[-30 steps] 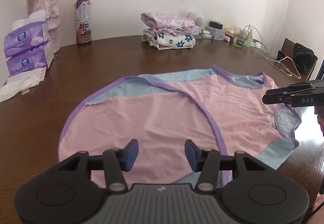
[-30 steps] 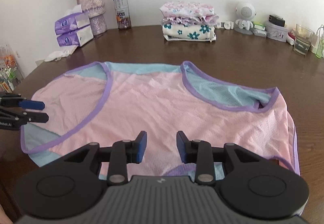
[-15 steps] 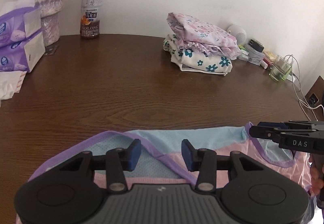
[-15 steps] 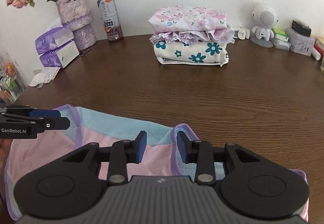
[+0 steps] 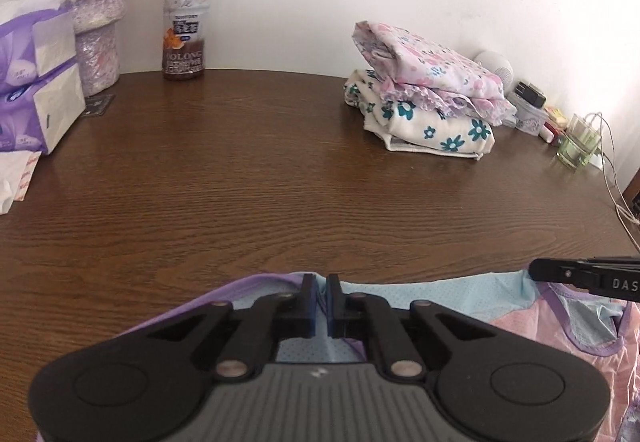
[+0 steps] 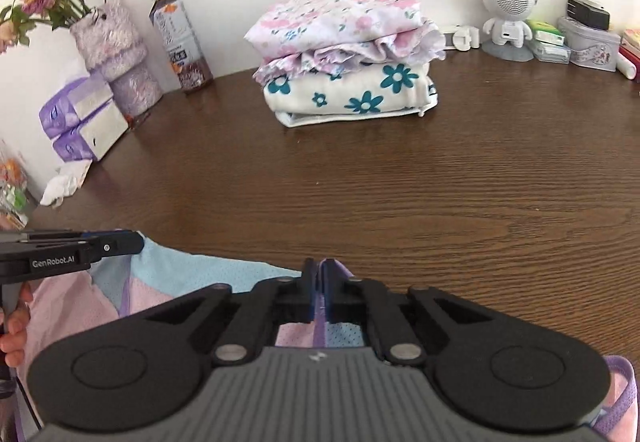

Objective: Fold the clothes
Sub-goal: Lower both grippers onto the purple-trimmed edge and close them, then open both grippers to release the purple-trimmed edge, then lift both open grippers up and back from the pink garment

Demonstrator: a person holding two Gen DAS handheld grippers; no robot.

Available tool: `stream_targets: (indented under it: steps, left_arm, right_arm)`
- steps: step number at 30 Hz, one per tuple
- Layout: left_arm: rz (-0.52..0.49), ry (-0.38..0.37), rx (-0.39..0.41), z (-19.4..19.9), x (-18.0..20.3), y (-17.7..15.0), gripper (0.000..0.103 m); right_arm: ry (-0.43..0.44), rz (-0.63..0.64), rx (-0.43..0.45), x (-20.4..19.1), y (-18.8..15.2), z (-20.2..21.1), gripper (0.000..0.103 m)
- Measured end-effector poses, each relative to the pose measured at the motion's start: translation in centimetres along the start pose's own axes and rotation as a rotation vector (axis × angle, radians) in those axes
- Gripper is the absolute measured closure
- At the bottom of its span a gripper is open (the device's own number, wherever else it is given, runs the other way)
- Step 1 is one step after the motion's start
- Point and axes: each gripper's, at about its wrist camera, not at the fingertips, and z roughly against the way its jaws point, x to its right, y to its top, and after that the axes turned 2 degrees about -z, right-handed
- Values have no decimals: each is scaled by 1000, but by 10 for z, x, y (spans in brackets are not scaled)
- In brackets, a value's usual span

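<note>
Left wrist view: left gripper (image 5: 321, 300) fingers are pinched nearly together, only a thin slit between the blue pads, with fabric of the pink garment (image 5: 532, 326) caught in it at the far edge, where the purple trim meets the light blue mesh panel. Right gripper (image 5: 538, 269) comes in from the right edge of that view, side-on, its tip at the same far edge of the cloth by the purple-trimmed opening.

Right wrist view: right gripper (image 6: 319, 292) is closed to the same degree, pads clamped on the garment's purple binding, pink on one side of the pinch and blue mesh on the other. Left gripper (image 6: 136, 242) shows at the left with "GenRobot.AI" on its body, tip sitting on the blue panel at the garment's edge; part of a hand (image 6: 14, 326) is visible below it.

Garment is at the near side of the brown wooden table (image 6: 440, 194), mostly hidden under both gripper bodies. Visible parts: pink mesh body, light blue panels, purple binding. Whether the held edge is off the table, can't tell.

Further back on the table: stack of folded floral clothes (image 6: 344, 58), well apart from the garment. Tea bottle (image 5: 186, 2), tissue packs (image 5: 36, 82) and a fuzzy vase (image 6: 116, 54) of flowers at far left; small white speaker (image 6: 507, 14) at far right.
</note>
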Motion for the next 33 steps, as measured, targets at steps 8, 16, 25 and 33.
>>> stream_targets:
  steps: [8, 16, 25, 33]
  left_arm:
    - [27, 35, 22, 3, -9, -2, 99]
    - [38, 35, 64, 28, -19, -7, 78]
    - [-110, 95, 47, 47, -30, -27, 72]
    - [-135, 156, 44, 55, -47, -44, 69]
  right_arm:
    - [-3, -65, 26, 21, 1, 2, 101]
    - [-1, -69, 36, 21, 1, 6, 96]
    - [-91, 117, 39, 15, -20, 43, 81]
    - [-161, 182, 9, 23, -39, 40, 74]
